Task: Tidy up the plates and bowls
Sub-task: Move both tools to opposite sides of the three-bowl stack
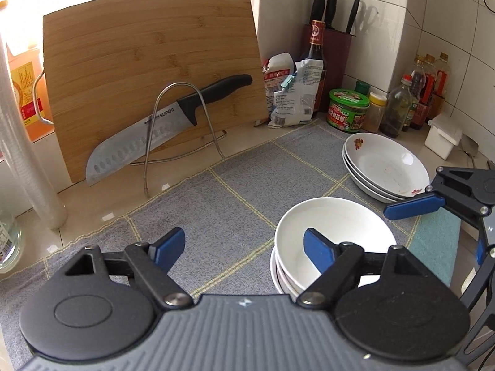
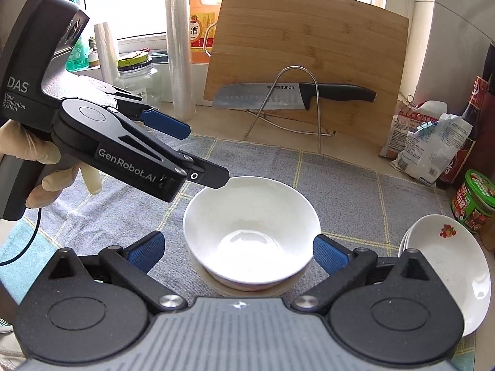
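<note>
A stack of glossy white round bowls (image 2: 252, 232) sits on a grey woven cloth (image 1: 216, 204) with pale yellow grid lines, spread over the surface. The right gripper (image 2: 238, 252) has its jaws spread wide on either side of the top bowl, its textured blue pads clear of the rim. The left gripper (image 1: 244, 247) is partly open and empty, left of the bowls. Just right of them lie shallow white plates (image 1: 386, 167) with a red flower print, stacked; the right wrist view cuts them off behind the gripper body.
</note>
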Tool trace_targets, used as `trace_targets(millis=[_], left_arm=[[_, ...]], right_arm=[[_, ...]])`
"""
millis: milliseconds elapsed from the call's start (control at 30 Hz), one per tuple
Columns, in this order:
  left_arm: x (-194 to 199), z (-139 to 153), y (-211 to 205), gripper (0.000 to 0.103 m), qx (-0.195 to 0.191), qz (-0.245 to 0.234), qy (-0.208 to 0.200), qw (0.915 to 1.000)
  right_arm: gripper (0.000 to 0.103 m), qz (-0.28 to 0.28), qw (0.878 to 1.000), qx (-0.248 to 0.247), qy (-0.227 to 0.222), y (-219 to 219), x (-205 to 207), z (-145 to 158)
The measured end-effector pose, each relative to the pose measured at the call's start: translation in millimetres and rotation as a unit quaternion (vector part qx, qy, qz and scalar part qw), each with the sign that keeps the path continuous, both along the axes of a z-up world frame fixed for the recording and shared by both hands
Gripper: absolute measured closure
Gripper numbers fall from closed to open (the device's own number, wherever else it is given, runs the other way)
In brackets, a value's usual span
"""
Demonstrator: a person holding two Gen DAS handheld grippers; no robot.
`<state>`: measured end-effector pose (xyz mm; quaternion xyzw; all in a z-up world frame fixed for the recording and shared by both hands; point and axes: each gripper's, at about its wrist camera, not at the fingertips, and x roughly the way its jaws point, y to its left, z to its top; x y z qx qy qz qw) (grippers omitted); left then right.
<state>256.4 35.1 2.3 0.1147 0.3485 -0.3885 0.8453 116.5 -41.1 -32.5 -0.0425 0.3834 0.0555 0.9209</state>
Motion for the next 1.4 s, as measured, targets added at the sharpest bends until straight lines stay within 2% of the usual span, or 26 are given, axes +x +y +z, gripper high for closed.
trace_targets(millis=[133, 233, 400, 500, 633, 767, 867, 1133, 1267, 1400], left_arm=[[-10, -4, 11, 0.014, -0.01, -0.006, 0.003, 0.9999], [-22, -8, 19, 0.007, -0.023, -0.021, 0.004, 0.9995], [-42, -22, 23, 0.006, -0.028, -0.037, 0.016, 0.9988], [-51, -34, 18, 0.006, -0.015, -0.038, 0.023, 0.9989], [-63, -51, 2, 0.006, 0.025, -0.031, 0.013, 0.9991], [-65, -69, -12, 0.006, 0.051, -0.013, 0.026, 0.9983], [-64, -76, -22, 0.006, 0.059, 0.01, 0.039, 0.9975], [-71, -86, -47, 0.007, 0.083, 0.03, 0.035, 0.9955], [-70, -88, -47, 0.007, 0.085, 0.026, 0.038, 0.9953], [-63, -88, -44, 0.008, 0.086, -0.009, 0.04, 0.9954]], right_arm=[[0.0, 0.004, 1.0, -0.01, -0.001, 4, -7, -1], [0.0, 0.001, 1.0, -0.019, 0.012, 0, -13, -7], [0.0, 0.003, 0.999, -0.021, 0.046, -17, -16, -28], [0.0, 0.016, 0.997, -0.02, 0.068, -28, -11, -46], [0.0, 0.048, 0.994, -0.026, 0.093, -42, 0, -66], [0.0, 0.082, 0.99, -0.025, 0.111, -55, 13, -81], [0.0, 0.115, 0.987, -0.022, 0.108, -61, 16, -82], [0.0, 0.188, 0.976, -0.013, 0.107, -76, 25, -88], [0.0, 0.209, 0.972, -0.024, 0.1, -76, 23, -89], [0.0, 0.199, 0.975, -0.021, 0.091, -76, 23, -91]])
